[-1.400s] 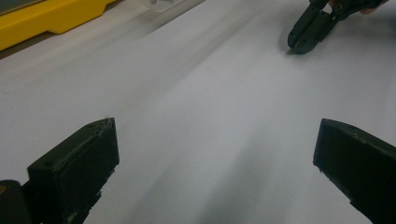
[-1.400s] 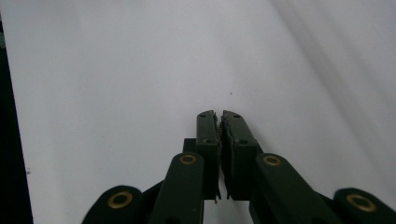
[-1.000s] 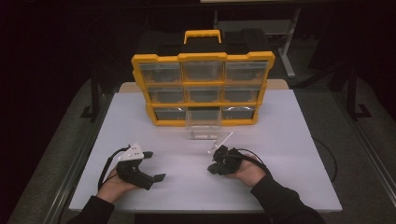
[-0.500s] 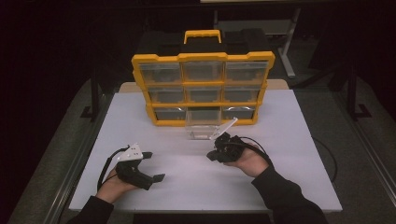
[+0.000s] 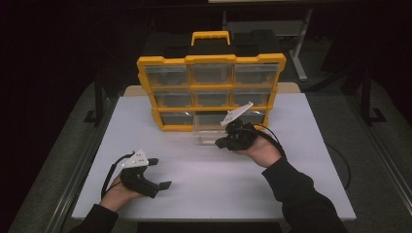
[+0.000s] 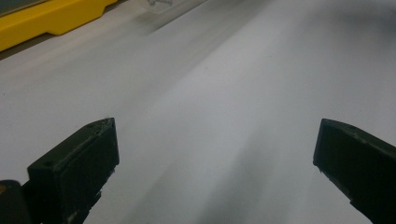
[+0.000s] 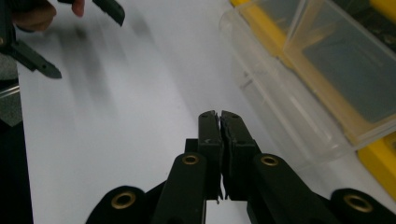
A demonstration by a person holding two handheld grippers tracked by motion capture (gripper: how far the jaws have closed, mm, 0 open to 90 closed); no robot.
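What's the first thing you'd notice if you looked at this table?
The big yellow organizer box stands upright at the back of the white table, showing rows of clear drawers. One clear drawer is pulled out at the bottom middle, resting on the table. The right gripper, fingers shut, is beside that drawer; the left gripper, fingers wide open, rests near the front left.

A clear plastic drawer [image 5: 210, 130], empty as far as can be seen, sits pulled out of the bottom row's middle slot of the upright yellow organizer [image 5: 212, 90], resting level on the white tabletop [image 5: 204, 179] near the middle, just in front of it.
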